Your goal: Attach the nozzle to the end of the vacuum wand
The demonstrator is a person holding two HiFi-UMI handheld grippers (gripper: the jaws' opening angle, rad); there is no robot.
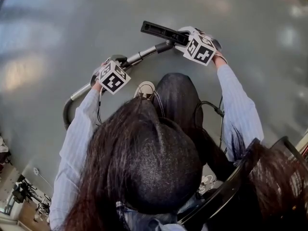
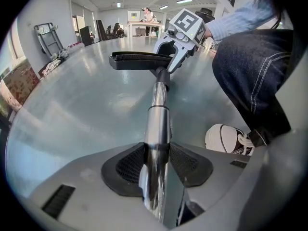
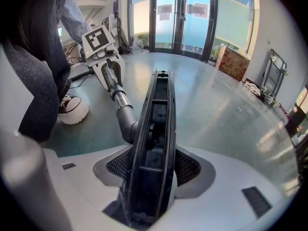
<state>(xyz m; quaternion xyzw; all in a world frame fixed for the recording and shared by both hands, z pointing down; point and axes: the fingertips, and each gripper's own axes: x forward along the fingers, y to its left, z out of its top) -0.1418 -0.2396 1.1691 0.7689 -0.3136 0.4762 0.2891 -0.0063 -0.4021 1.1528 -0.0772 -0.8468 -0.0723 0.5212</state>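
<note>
1. From the head view my sightline is poor: the person's dark hair [image 1: 144, 162] fills the lower middle and covers the lap and most of the floor [image 1: 72, 23] below the tools.
2. The vacuum wand [image 2: 159, 119] runs up the middle of the left gripper view. Its near end is cut off at the bottom edge, under the left gripper [image 2: 156, 165].
3. That gripper's jaws are closed on the wand, and its dark meshed pads [image 2: 130, 165] press on the chrome tube from both sides.
4. The right gripper [image 3: 153, 170] is clamped on the nozzle [image 3: 159, 109], holding the long black head edge-on between its jaws. The head's near end disappears below the frame.
5. The nozzle's hollow underside faces the right gripper's camera. I see ribs and dark recesses inside it, but the shadow there is too deep to make out more.
6. The nozzle is held off the floor at the far end of the wand, with its grey elbow neck meeting the tube's tip. I cannot tell how far the neck is seated.
7. Behind the left gripper the wand runs into a dark hose [image 1: 67, 112], which curves out of sight beside the sleeve.
8. A white shoe [image 2: 224, 138] rests on the floor near the wand, half hidden by a denim leg.
</note>
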